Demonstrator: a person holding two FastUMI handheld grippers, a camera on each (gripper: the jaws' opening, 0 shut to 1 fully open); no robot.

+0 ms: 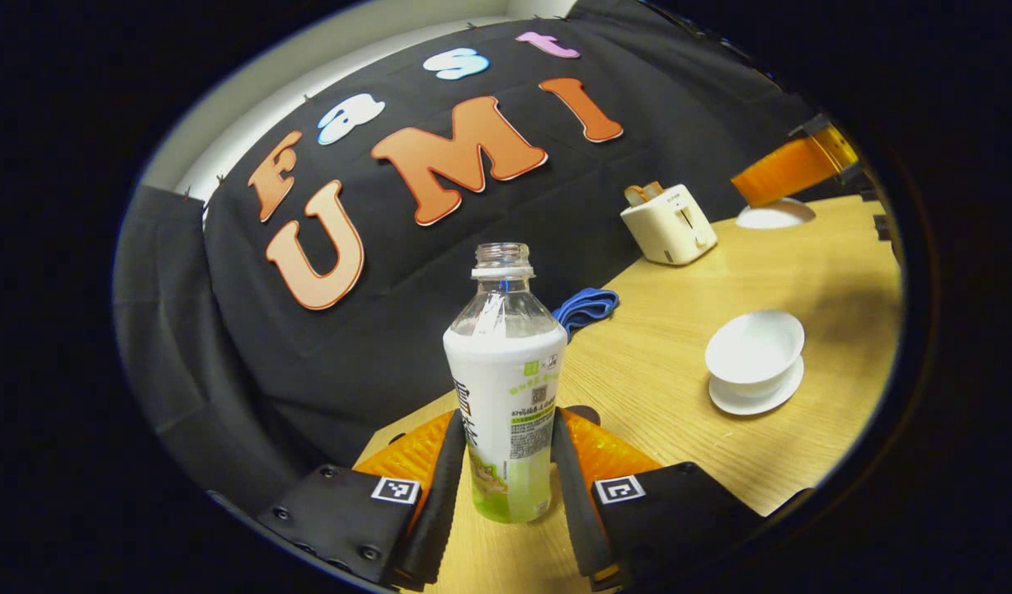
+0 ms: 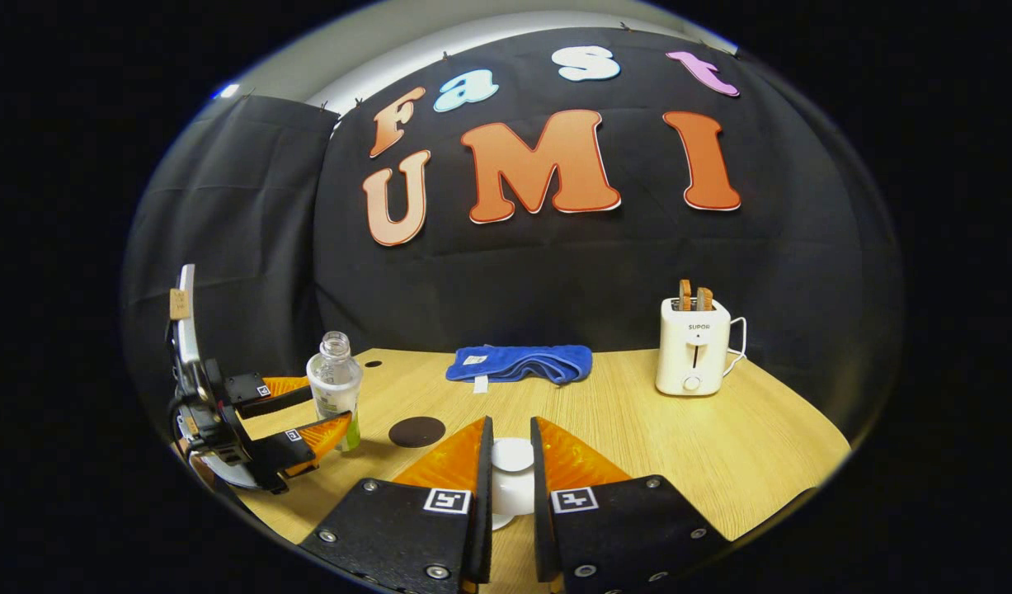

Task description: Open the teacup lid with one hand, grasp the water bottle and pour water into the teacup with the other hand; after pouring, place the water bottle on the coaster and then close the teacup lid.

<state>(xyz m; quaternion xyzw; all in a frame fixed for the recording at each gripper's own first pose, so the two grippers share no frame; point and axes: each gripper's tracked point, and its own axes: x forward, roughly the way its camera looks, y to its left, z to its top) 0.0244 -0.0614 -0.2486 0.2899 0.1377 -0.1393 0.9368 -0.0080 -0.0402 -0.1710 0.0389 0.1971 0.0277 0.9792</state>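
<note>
Closing the left gripper [image 1: 507,421] on the water bottle [image 1: 506,363]: both pads pressing flat against the label low on its body, jaws narrowed to the bottle's width. Standing upright on the table [image 1: 679,412], cap off, long axis vertical and running straight up the middle of the left gripper view. Passing the blue cloth [image 1: 586,305] and the toaster [image 1: 669,223] at the back, then reaching the teacup [image 1: 755,351] on its saucer [image 1: 749,400], open and lying ahead and to the right of the bottle, well apart from it. Judging the pour to be turning on exactly that: carrying the bottle rightward and tipping its neck toward the cup, with the left gripper plainly the nearer one. Farther right, hovering above and behind the cup, the right gripper's orange finger [image 1: 790,169] with the white teacup lid [image 1: 775,216] beneath it.

Turning to the right gripper view, again from the left: seeing the left gripper [image 2: 328,406] side-on, flanking the bottle [image 2: 334,379], then the dark round coaster [image 2: 416,431] just beside the bottle on the wood, a relation barely showing in the other view. Holding the lid [image 2: 512,455] in the right gripper [image 2: 511,425], fingers nearly together and pinching it from both sides. Not catching the cup's open mouth here; leaving that to the left gripper view.
</note>
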